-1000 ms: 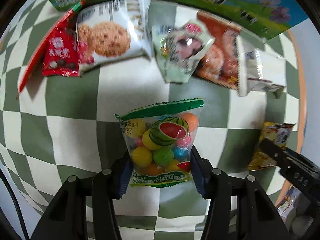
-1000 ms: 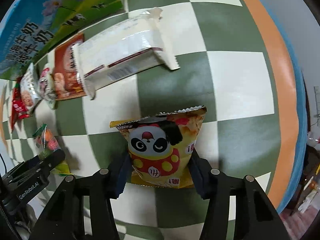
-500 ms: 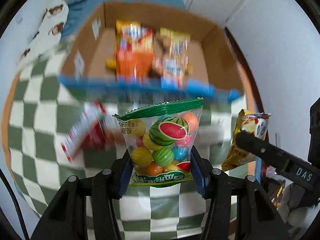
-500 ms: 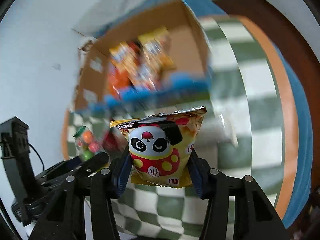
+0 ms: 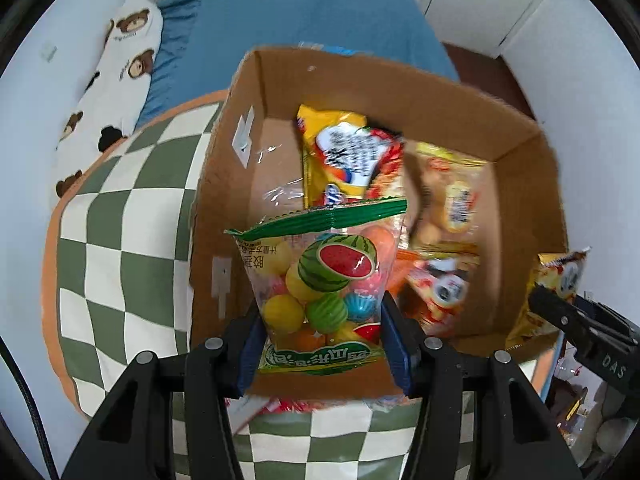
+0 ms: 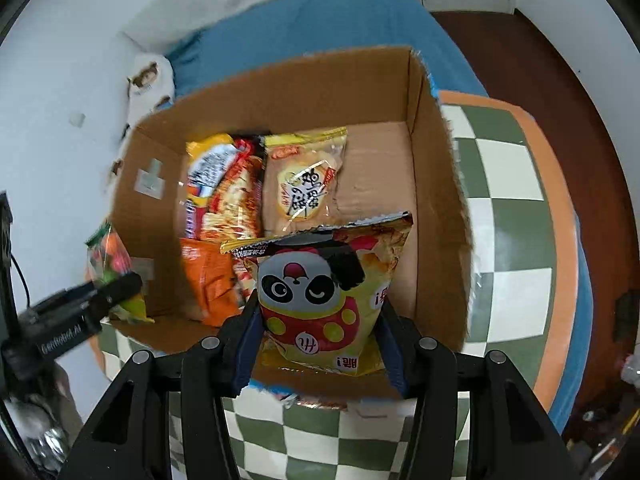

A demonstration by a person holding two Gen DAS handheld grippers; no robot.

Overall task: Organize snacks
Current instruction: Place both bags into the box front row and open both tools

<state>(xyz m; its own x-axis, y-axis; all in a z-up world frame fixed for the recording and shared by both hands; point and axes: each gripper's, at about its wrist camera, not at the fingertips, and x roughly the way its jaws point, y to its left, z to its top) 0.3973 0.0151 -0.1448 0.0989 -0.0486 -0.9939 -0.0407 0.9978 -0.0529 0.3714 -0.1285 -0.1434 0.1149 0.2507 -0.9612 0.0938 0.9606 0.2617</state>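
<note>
Both grippers are at the carrying stage of the sorting, each holding a packet at the near edge of the cardboard box (image 5: 516,140) that sits on the checked worktop (image 5: 120,220). The left gripper (image 5: 322,332) has its jaws closed onto the lower sides of a clear bag of fruit candy (image 5: 320,276), which stands upright between them with its green sealed top uppermost, in front of the box's left half. The right gripper (image 6: 320,332) has its jaws pinched in the same way on a yellow panda chip bag (image 6: 320,280), held upright before the box's right half. Inside the box lie a noodle packet (image 6: 224,188), a pale cracker packet (image 6: 304,184) beside it and an orange packet (image 6: 208,280) nearer the front. The bare cardboard floor (image 6: 372,168) on the right side looks like the free spot. The step in hand seems to be the drop-off: the next move likely calls for bringing each bag past the near wall and over the box's inside, lowering it, then parting the jaws so it lands flat instead of catching on the rim or on the other gripper close alongside.
</note>
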